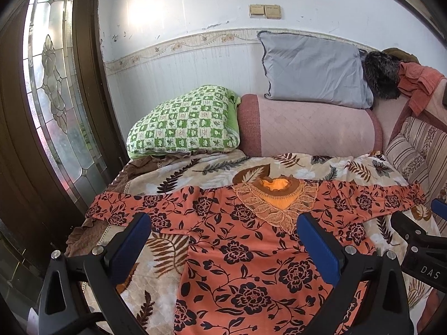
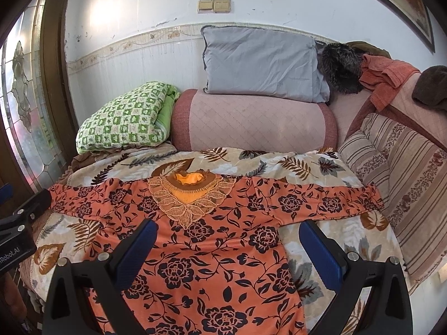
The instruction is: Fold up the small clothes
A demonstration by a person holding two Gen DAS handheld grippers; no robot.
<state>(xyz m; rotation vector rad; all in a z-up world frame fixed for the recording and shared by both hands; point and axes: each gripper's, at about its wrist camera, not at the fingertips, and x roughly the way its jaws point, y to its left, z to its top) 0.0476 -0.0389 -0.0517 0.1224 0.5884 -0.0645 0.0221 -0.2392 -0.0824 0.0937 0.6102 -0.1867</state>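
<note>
Both claws, left claw [image 1: 223, 223] and right claw [image 2: 227, 230], are held wide open above the orange floral blouse [image 2: 212, 251], which is spread flat on the leaf-patterned blanket [image 2: 251, 159].

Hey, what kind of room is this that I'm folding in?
Most likely a lived-in room at home, a living room or a bedroom. The orange floral top lies spread on a leaf-print blanket over a sofa or daybed, with a grey pillow behind and a leaded-glass door beside it.
</note>
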